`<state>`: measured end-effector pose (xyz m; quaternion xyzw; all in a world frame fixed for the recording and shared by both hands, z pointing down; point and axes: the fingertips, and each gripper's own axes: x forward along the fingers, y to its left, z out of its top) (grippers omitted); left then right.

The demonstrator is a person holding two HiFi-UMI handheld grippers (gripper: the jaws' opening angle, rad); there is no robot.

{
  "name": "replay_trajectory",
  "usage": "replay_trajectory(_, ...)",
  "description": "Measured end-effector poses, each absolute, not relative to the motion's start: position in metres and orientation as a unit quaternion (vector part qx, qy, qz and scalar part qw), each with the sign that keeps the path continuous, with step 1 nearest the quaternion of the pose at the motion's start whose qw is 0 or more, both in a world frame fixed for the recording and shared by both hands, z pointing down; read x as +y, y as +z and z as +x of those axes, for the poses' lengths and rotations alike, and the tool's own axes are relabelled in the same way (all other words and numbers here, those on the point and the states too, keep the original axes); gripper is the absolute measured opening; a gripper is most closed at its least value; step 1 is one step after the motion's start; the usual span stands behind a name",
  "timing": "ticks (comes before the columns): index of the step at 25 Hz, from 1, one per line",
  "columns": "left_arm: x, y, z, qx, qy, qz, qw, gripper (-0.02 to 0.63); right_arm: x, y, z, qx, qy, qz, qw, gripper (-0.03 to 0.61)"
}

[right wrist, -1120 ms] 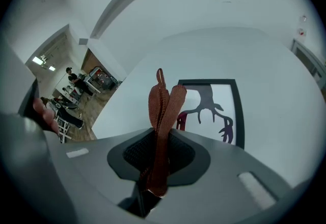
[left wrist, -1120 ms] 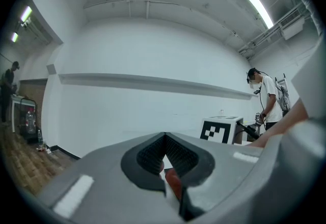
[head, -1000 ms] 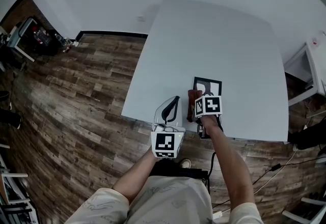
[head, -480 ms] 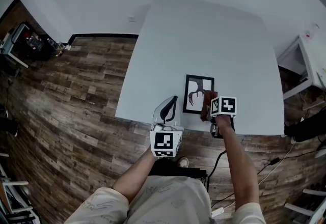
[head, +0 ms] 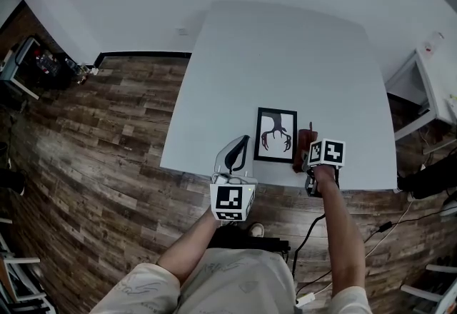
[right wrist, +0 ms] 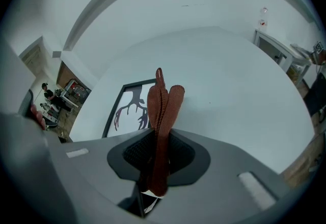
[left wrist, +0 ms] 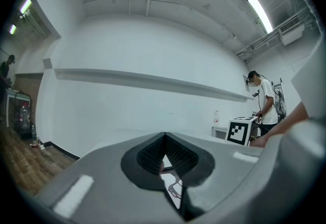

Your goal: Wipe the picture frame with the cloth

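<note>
Right gripper view shows the right gripper (right wrist: 159, 154) with its jaws clamped on a rust-brown cloth (right wrist: 164, 106), whose folded, ribbed layers stand up out of the dark pads in a narrow bundle. Just past the cloth and to its left lies the picture frame (right wrist: 130, 108): a thin black border around a white sheet with a dark, branching, antler-like figure. It lies flat on the white table (right wrist: 229, 95). In the head view the cloth (head: 305, 145) sits just beside the frame's (head: 275, 135) right edge, near the table's (head: 285, 56) front edge; whether the cloth touches the tabletop cannot be told. The right gripper's marker cube (head: 327, 152) is over that same front edge. The left gripper (left wrist: 165, 159) has its jaws closed together with nothing held between them. In the head view it (head: 233, 155) hangs over the table's front edge, left of the frame and apart from it. Beyond it, the left gripper view takes in a white wall and a person (left wrist: 265, 101) standing far off at the right.
</note>
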<state>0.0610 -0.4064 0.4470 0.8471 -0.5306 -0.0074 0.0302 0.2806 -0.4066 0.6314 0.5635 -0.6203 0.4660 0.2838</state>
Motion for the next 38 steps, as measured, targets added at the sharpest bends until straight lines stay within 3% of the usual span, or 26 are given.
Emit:
replay_trajectory(3,-0.413,0.442,0.057,-0.534,-0.020,0.844,0.054,0.000,-0.421,0.586,0.268,-0.675,0.391,0.582,0.231,0.092)
replay_trajectory(9,-0.427,0.404,0.048,-0.553,-0.043,0.830,0.064,0.000,-0.420,0.433,0.217,-0.790,0.026,0.602,0.115,0.092)
replay_trajectory(12,-0.429,0.382,0.043,-0.554,-0.056,0.830,0.048,0.000,-0.403,0.385,0.210,-0.781,-0.063,0.619,0.051,0.091)
replay_trajectory(16,-0.422,0.365,0.040,-0.552,-0.065,0.831,0.008,0.000,-0.387,0.366,0.221,-0.757,-0.086,0.647,0.013,0.091)
replay_trajectory(38,-0.415,0.360,0.044,-0.545,-0.059,0.836,-0.026,0.000,-0.383,0.371,0.226,-0.746,-0.092,0.659,0.022,0.087)
